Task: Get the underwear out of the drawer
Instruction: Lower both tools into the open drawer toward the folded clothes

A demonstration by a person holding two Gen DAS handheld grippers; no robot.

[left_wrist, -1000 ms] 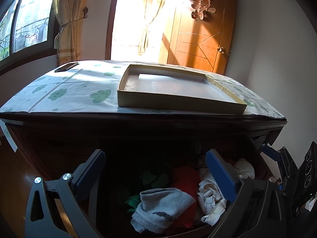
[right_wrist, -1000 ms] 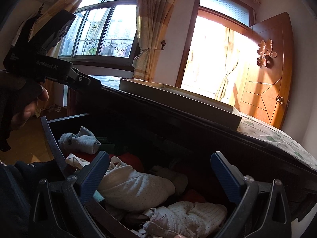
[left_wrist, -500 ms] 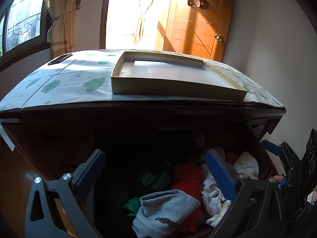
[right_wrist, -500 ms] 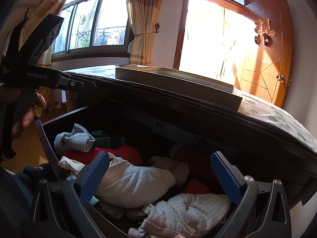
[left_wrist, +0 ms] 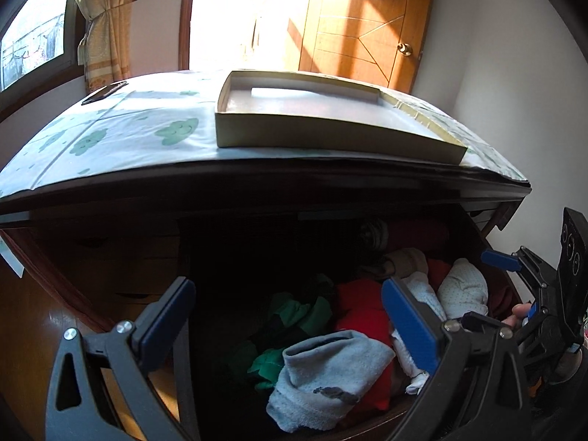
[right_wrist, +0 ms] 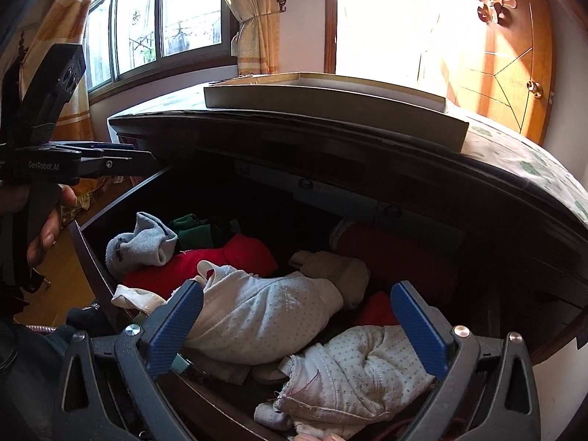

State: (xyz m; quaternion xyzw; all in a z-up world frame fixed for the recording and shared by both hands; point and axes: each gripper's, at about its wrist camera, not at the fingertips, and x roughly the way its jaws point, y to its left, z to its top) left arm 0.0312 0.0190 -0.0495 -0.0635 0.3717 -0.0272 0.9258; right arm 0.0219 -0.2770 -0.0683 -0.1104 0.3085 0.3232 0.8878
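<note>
My right tongs [right_wrist: 294, 321] hang wide open and empty over the open drawer [right_wrist: 92, 253]; left tongs [left_wrist: 290, 316] are open too. The dotted white underwear [right_wrist: 352, 378] sits at 6 o'clock, soft, light, floppy. I'd pinch a bunched fold, not the edge.
</note>
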